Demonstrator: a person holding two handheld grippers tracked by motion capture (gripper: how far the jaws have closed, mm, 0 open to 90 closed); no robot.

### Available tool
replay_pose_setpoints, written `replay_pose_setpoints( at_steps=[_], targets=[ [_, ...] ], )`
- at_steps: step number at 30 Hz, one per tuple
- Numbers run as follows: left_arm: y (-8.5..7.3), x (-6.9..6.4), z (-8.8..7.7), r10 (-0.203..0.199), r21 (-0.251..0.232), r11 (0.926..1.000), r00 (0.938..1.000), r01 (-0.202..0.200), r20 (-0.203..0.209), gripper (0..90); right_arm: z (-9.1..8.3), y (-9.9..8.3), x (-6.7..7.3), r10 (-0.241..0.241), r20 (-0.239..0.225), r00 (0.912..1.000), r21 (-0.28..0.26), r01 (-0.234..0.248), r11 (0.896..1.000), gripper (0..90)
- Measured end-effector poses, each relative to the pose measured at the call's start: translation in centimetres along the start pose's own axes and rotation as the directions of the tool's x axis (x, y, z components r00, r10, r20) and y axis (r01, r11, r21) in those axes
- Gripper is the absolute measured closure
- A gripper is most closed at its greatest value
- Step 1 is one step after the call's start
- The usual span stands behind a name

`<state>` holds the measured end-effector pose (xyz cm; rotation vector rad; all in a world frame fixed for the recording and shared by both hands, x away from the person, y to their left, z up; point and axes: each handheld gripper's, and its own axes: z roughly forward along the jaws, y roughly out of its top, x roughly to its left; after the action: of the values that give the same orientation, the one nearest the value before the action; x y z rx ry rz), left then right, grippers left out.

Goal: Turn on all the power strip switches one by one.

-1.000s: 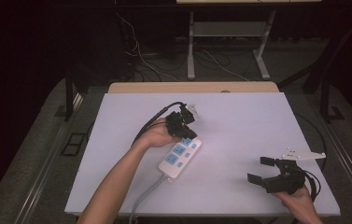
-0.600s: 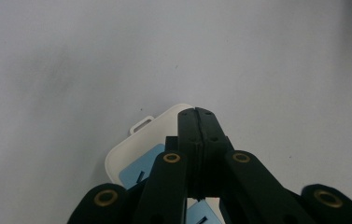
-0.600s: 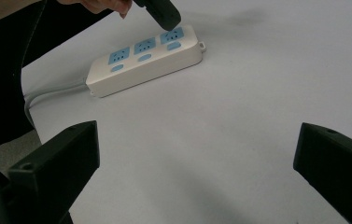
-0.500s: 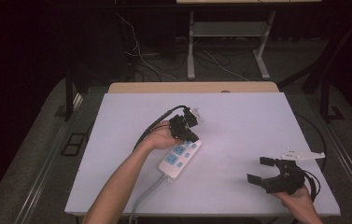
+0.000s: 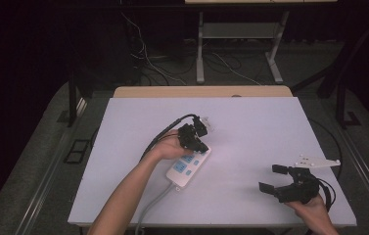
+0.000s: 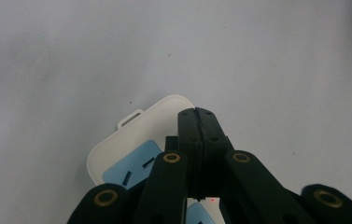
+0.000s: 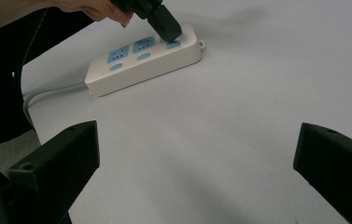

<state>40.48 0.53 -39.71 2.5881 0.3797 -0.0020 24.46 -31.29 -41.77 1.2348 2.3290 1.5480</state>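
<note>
Near the middle of the white table (image 5: 250, 122): a white power strip (image 5: 188, 166) with blue socket panels, lying at a slant, grey cord (image 5: 150, 208) trailing off its near end toward the table's front edge. Over the strip's far end: the left gripper (image 5: 202, 146), held in the left hand (image 5: 170, 147), jaws pressed flat together with nothing between them, tips pointing down at the last blue socket (image 6: 134, 169); whether touching it, impossible to tell. Seen from the left gripper view: jaws closed tight, the strip's rounded white end and small hanging tab (image 6: 130, 118) just beyond them. At the table's near right corner, well apart from the strip: the right gripper (image 5: 270, 179), gripped by the right hand (image 5: 314, 210), jaws spread wide and empty, pointing left toward the strip, grey three-cornered plate (image 5: 317, 161) on top. From the right gripper view: both black jaws far apart at the frame's lower corners, bare tabletop between them, strip (image 7: 148, 58) and left gripper (image 7: 166, 28) farther off. Beyond the table: dark floor with loose cables (image 5: 148, 54) and a metal stand (image 5: 236, 34).
</note>
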Motion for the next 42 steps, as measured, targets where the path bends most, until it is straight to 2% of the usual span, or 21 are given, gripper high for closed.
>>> replay_pose_setpoints(
  at_steps=[3, 8, 17, 20, 22, 25, 29, 42],
  targets=[
    [-0.05, 0.01, 0.06, -0.003, -0.009, 1.0000, 1.0000, 0.003, -0.003, 89.3, -0.01, 0.00, -0.03, -0.001, 0.001, 1.0000, -0.001, 0.001, 1.000, 0.2],
    [0.07, -0.29, 0.17, 0.004, 0.005, 1.0000, 0.9997, -0.004, -0.023, 89.6, -0.01, -0.01, 0.00, 0.000, 0.001, 1.0000, -0.001, 0.000, 1.000, 0.2],
    [-0.18, -0.30, 0.36, -0.011, -0.005, 0.9999, 0.9997, 0.010, -0.023, 89.9, -0.14, 0.03, 0.19, -0.003, 0.001, 1.0000, -0.006, 0.003, 1.000, 0.2],
    [-0.30, 0.10, 0.42, -0.046, -0.011, 0.9989, 0.9989, 0.046, 0.007, 89.9, -0.26, 0.07, 0.18, -0.003, 0.001, 1.0000, -0.012, 0.003, 1.000, 0.2],
    [-0.34, 0.10, 0.48, -0.050, -0.013, 0.9987, 0.9987, 0.050, 0.008, 89.9, -0.35, 0.06, 0.15, -0.001, 0.001, 1.0000, -0.015, 0.001, 1.000, 0.2],
    [-0.25, -0.03, 0.47, -0.036, -0.004, 0.9994, 0.9994, 0.036, -0.003, 89.9, -0.45, 0.04, 0.04, -0.002, 0.003, 1.0000, -0.016, 0.002, 1.000, 0.2],
    [-0.23, -0.02, 0.45, -0.041, -0.003, 0.9992, 0.9992, 0.041, -0.003, 89.9, -0.51, 0.05, -0.10, 0.002, 0.005, 1.0000, -0.018, -0.002, 1.000, 0.2],
    [0.14, -0.60, 0.45, -0.015, 0.019, 0.9997, 0.9987, 0.016, -0.048, 89.5, -0.25, 0.02, -0.01, 0.003, 0.002, 1.0000, -0.010, -0.003, 1.000, 0.2]
  ],
)
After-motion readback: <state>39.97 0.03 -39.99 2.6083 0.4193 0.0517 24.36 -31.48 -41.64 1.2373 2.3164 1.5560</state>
